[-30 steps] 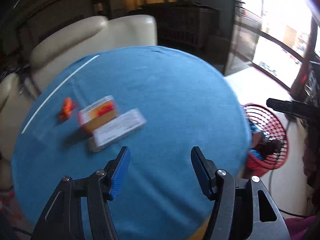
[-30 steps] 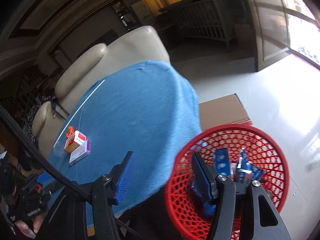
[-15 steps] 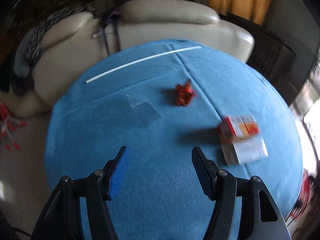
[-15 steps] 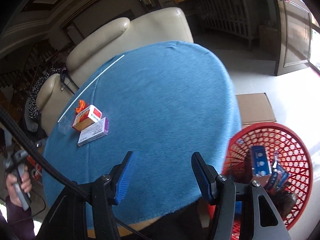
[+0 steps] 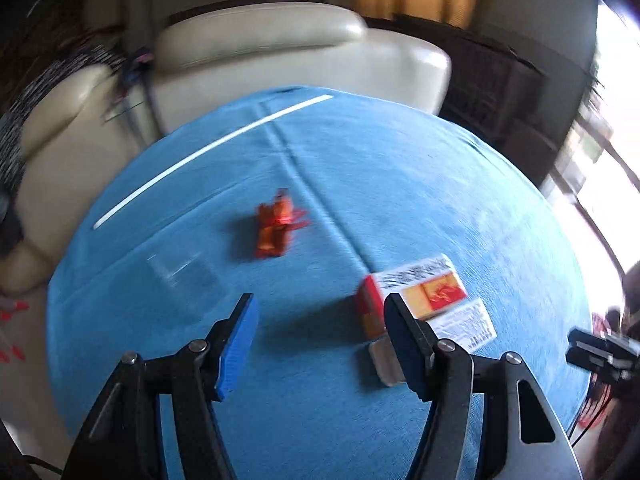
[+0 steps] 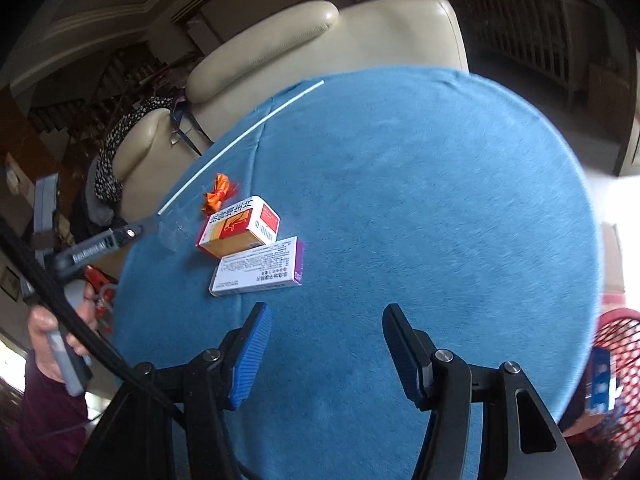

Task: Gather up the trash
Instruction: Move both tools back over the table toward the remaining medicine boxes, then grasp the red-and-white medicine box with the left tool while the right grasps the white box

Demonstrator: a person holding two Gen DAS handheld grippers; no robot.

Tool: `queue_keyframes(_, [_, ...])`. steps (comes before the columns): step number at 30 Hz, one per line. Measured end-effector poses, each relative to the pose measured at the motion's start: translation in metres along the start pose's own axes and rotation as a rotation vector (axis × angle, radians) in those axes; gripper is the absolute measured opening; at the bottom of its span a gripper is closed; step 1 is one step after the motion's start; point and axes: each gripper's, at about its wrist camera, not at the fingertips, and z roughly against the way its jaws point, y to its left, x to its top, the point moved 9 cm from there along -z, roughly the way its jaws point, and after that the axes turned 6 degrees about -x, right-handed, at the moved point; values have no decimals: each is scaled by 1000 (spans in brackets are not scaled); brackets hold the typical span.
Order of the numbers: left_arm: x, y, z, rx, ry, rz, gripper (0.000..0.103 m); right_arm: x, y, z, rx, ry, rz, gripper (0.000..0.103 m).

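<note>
On the round blue table (image 5: pixel 400 184) lie an orange crumpled wrapper (image 5: pixel 276 224), a red-and-orange box (image 5: pixel 416 292), a white-and-purple box (image 5: pixel 464 326) and a clear plastic piece (image 5: pixel 176 270). My left gripper (image 5: pixel 320 344) is open and empty, low over the table, the red-and-orange box just by its right finger. In the right wrist view the wrapper (image 6: pixel 219 196), the red-and-orange box (image 6: pixel 240 226) and the white-and-purple box (image 6: pixel 260 268) lie to the left. My right gripper (image 6: pixel 326 356) is open and empty over the near table. A red mesh basket (image 6: pixel 624 360) holding blue packets stands at the right.
A thin white rod (image 5: pixel 208 152) lies across the far side of the table. A cream leather sofa (image 5: pixel 288 52) stands right behind it. The left gripper's body (image 6: pixel 80 252) and the hand holding it show at the table's left edge.
My left gripper swung back right and closer, bringing the boxes beside its right finger. My right gripper turned left away from the basket, now over the table facing the boxes.
</note>
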Motion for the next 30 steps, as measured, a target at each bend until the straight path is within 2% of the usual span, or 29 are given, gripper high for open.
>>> queue_keyframes(4, [3,-25,-12,-115,4,-133,68,-8,-9,-4,-6,13,-18,62])
queue_keyframes(9, [4,-57,-33,-207,73,-335,68,-20,-38,-3,-28,42,-89,62])
queue_keyframes(13, [9,-65,-53,-200,111,-445,68,-21,-48,-3,-33,42,-118,62])
queue_keyframes(18, [20,-66,-64,-269,122,-443,71,-18,-45,-5,-35,42,-103,62])
queue_keyframes(21, [14,-72,-65,-323,142,-449,71,-18,-40,-9,-34,49,-95,62])
queue_keyframes(26, [-2,-71,-68,-307,146,-475,71,-14,-38,-11,-33,45,-91,62])
queue_keyframes(30, [-1,-63,-72,-296,147,-407,68,-14,-35,-16,-38,50,-83,62])
